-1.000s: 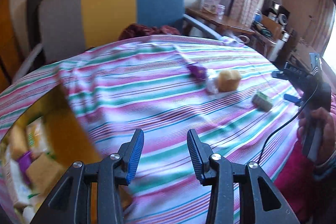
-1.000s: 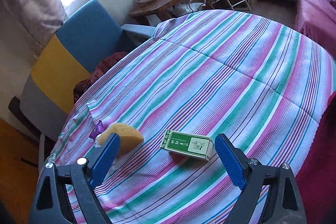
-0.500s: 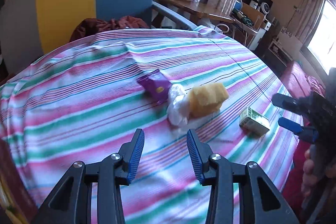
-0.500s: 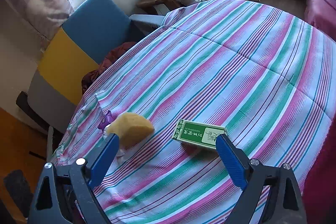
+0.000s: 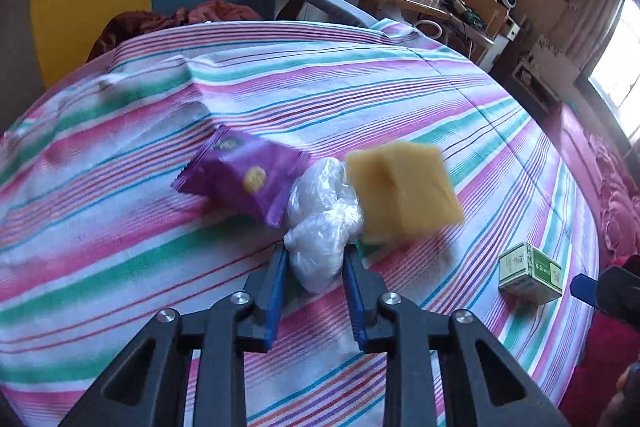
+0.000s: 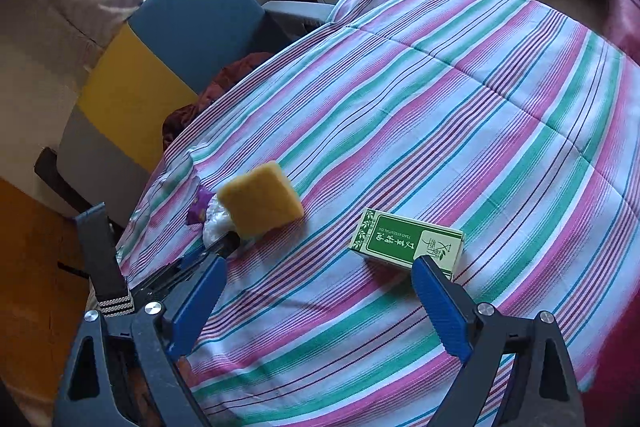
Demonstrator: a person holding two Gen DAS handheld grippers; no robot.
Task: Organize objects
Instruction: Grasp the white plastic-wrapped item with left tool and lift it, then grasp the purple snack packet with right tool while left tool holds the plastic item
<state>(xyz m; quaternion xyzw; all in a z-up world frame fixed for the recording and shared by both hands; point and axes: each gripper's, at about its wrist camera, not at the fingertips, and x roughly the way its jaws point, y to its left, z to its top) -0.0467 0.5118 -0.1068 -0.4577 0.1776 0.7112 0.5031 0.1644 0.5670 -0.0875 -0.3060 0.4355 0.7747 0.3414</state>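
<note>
On the striped cloth covering the bench (image 5: 120, 211), working left to right in my left wrist view, I see the purple foil snack packet (image 5: 244, 175) lying flat, its long axis running from upper left to lower right, one crimped end toward the bag. Touching its right end is the crumpled clear plastic bag (image 5: 320, 223), which my left tongs (image 5: 314, 259) straddle: both blue pads sit at its sides, but I cannot tell whether they press it. The yellow sponge block (image 5: 404, 191), blurred, sits tilted against the bag's right side. Further right lies the green-and-white cardboard box (image 5: 530, 273). In my right wrist view that box (image 6: 408, 241) lies flat, long axis left to right, just ahead of my right tongs (image 6: 320, 269), spread wide with 1 pad near its right end.
</note>
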